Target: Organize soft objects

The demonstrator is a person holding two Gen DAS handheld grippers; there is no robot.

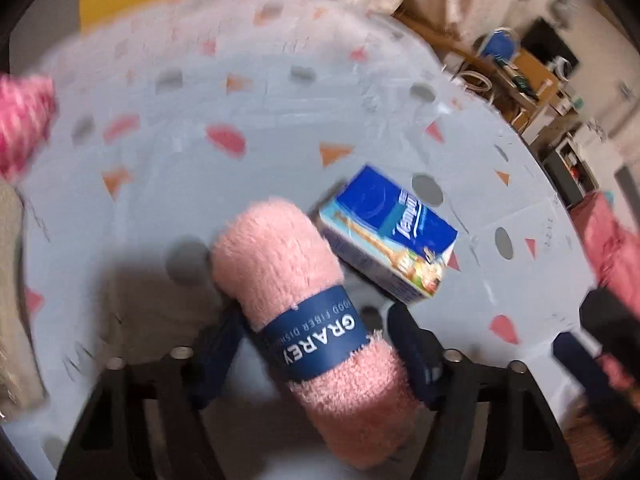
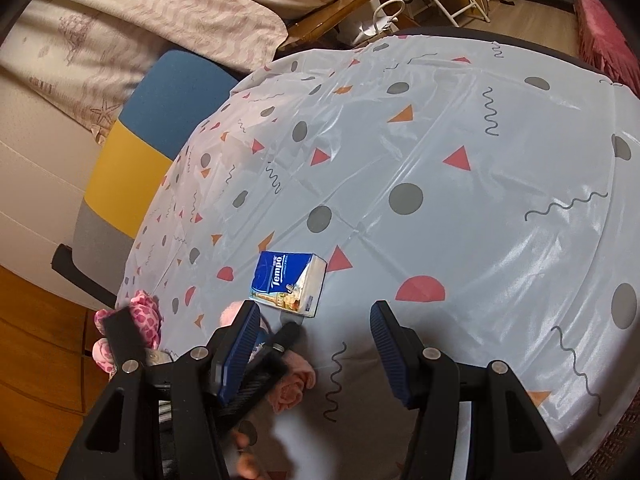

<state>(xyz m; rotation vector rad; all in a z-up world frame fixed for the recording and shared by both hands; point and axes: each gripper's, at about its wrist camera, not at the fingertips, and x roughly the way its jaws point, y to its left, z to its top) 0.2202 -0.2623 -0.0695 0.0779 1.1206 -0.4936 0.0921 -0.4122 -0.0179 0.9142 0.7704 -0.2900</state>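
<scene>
Left wrist view first: at the far left edge I see a pink patterned cloth (image 1: 22,120) and, under it, a beige cloth (image 1: 16,300), both blurred; centre, my left gripper (image 1: 316,344) has its fingers (image 1: 412,344) bracketing a rolled pink towel (image 1: 304,304) with a navy band, the pads at its sides, so I judge they grip it, though blur keeps me from being sure; just right of the towel lies a tissue pack (image 1: 386,236) on the tabletop (image 1: 280,100). Right wrist view: my right gripper (image 2: 314,350) hovers with fingers apart and nothing between them; the tissue pack (image 2: 288,282) sits just beyond. I see no basket or box anywhere, so I cannot tell where things should go; I'd say sorting is at an early stage, with the pack and cloths left.
</scene>
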